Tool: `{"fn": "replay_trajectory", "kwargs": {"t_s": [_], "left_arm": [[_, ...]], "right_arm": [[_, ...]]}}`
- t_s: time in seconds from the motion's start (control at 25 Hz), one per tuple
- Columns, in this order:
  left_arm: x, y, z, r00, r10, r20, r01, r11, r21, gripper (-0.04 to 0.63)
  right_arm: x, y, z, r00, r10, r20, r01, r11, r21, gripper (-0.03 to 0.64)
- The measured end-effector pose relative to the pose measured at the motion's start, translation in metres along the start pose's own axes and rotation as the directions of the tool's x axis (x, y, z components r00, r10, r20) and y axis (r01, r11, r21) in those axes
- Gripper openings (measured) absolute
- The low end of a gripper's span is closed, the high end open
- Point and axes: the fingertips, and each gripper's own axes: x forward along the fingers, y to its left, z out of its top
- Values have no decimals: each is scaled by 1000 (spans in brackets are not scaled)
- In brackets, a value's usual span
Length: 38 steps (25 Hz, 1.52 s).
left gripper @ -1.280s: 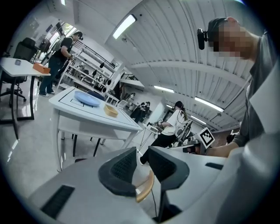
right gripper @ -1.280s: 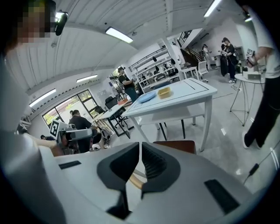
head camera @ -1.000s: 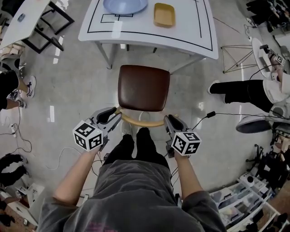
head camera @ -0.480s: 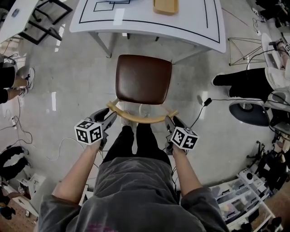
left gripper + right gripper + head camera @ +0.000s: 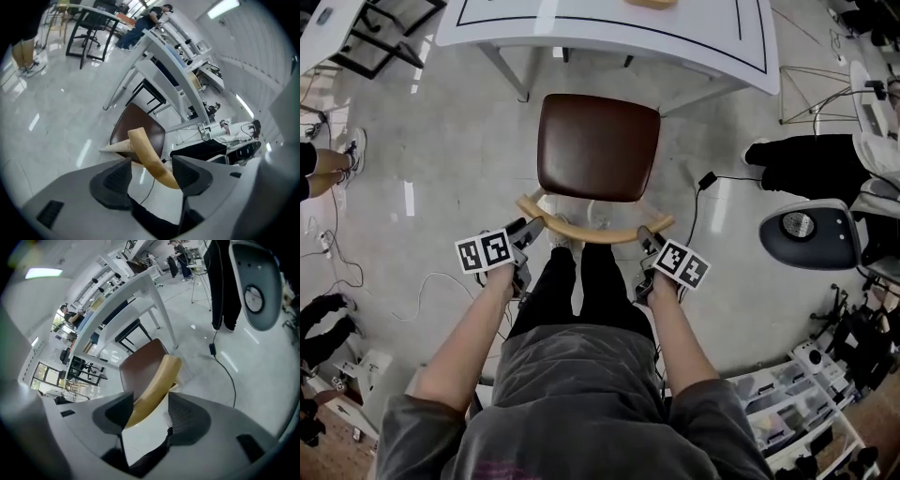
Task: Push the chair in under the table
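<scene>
The left tool [image 5: 530, 226] sits at the left end of the chair's curved wooden backrest [image 5: 595, 232]; seen in the left gripper view, the left tool [image 5: 152, 176] has its jaws well apart, with the backrest [image 5: 149, 154] running between them, resting against the right-hand jaw and clear of the other; nothing is clamped. The chair [image 5: 598, 147] stands on the grey floor straight ahead of the person, its brown seat facing the white surface [image 5: 609, 37]; the seat's far edge lies just short of the surface's near edge, so the chair is not yet under it. The right tool [image 5: 649, 240] is at the right end of the backrest; in the right gripper view, the right tool [image 5: 147, 416] is also spread open, with the backrest [image 5: 152, 390] lying against its left-hand jaw and a gap on the other side; the brown seat [image 5: 143, 362] shows beyond. Further right, a black cable [image 5: 703, 180] trails over the floor near another person's dark-trousered legs [image 5: 806, 164].
</scene>
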Motion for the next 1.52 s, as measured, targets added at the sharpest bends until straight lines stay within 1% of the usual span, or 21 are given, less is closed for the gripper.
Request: {"fn": "replay_trajectory", "kwargs": {"t_s": [0.08, 0.12, 0.2, 0.32, 0.4, 0.56, 0.68, 0.84, 0.96, 1.04, 1.32, 1.52], "left_arm": [[10, 2, -3, 1000, -4, -7, 4, 999, -54, 268], [15, 2, -5, 1000, -5, -12, 4, 997, -72, 268], [23, 4, -8, 1000, -1, -17, -1, 993, -116, 267], [33, 6, -10, 1000, 10, -10, -12, 981, -193, 253], [39, 6, -10, 1000, 9, -2, -9, 973, -229, 250], [45, 7, -6, 1000, 7, 18, -1, 956, -294, 207], [53, 6, -1, 1000, 7, 23, 1, 947, -321, 169], [60, 8, 6, 999, -5, 32, 16, 936, -351, 137], [60, 11, 6, 998, -25, 51, 42, 931, -362, 130], [59, 11, 8, 996, -37, 75, 62, 933, -355, 129], [57, -3, 27, 981, -89, 172, 140, 940, -312, 137], [57, -19, 45, 968, -106, 228, 168, 947, -274, 147]], "right_arm": [[6, -2, -1, 1000, 5, -1, -5, 998, 57, 232], [10, -2, -1, 1000, 10, 0, -9, 997, 78, 232], [17, -2, 0, 1000, 10, 2, -10, 995, 104, 232], [29, -5, 0, 1000, -1, -5, 2, 990, 144, 231], [36, -8, 1, 1000, -14, -14, 16, 986, 167, 230], [48, -12, 4, 999, -24, -29, 29, 981, 191, 225], [54, -14, 10, 999, -9, -31, 16, 972, 234, 181], [58, -12, 12, 999, 38, -6, -34, 948, 315, 134], [59, -11, 11, 998, 60, 16, -62, 930, 362, 114], [60, -10, 11, 997, 73, 36, -81, 923, 375, 107], [56, 0, 32, 986, 119, 115, -154, 914, 376, 106], [51, 10, 56, 975, 147, 166, -198, 911, 362, 107]]}}
